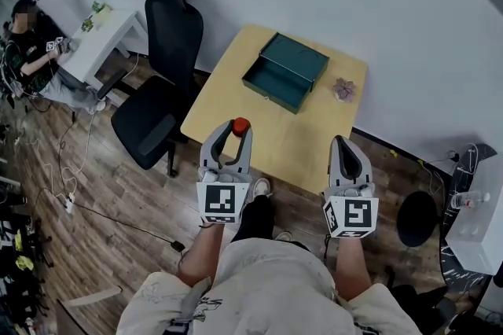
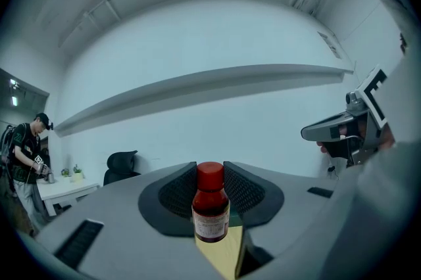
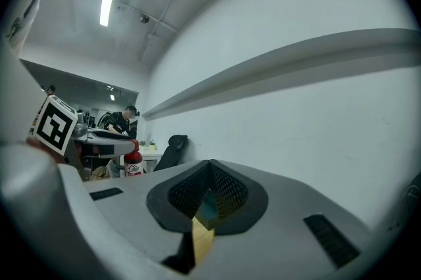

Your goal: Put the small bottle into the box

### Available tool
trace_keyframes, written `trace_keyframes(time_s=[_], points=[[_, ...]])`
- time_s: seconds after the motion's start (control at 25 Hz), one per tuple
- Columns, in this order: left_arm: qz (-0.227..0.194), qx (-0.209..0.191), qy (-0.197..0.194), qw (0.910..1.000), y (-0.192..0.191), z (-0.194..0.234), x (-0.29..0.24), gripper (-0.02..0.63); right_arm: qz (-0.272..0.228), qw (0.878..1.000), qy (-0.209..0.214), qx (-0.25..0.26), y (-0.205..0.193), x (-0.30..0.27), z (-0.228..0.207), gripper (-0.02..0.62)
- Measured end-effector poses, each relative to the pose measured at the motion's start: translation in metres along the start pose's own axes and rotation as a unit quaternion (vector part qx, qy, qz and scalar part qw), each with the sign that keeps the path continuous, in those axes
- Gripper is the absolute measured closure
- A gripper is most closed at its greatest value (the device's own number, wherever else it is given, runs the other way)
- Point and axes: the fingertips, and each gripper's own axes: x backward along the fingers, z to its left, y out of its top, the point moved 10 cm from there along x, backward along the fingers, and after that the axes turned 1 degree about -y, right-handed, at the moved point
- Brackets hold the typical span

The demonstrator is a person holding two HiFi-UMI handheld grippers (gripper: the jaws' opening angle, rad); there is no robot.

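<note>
The small bottle (image 2: 211,205), dark red with a red cap and a white label, stands upright between the jaws of my left gripper (image 1: 234,138), which is shut on it. In the head view its red cap (image 1: 240,126) shows above the near edge of the wooden table (image 1: 228,101). The green box (image 1: 277,80) lies open with its lid back on the far part of the table, well beyond both grippers. My right gripper (image 1: 344,145) hangs level with the left one at the table's near right edge, jaws shut with nothing in them.
A small pinkish object (image 1: 343,89) sits on the table right of the box. A black office chair (image 1: 161,82) stands left of the table, with a white desk (image 1: 98,42) and a seated person (image 1: 27,50) beyond it. A white cabinet (image 1: 479,223) stands at the far right.
</note>
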Motion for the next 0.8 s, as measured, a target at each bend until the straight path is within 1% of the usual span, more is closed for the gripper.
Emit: trace_keyframes(time_s=[0.52,0.8], points=[[0.006,0.009,-0.025,0.9996,-0.014,0.066,-0.105,0.479,0.018,1.0,-0.017,-0.003,0.001,-0.117,-0.002,0.581],[0.01,0.014,-0.041,0.999,-0.021,0.095,-0.146,0.479,0.029,0.999,-0.024,-0.005,-0.001,-0.163,0.003,0.581]])
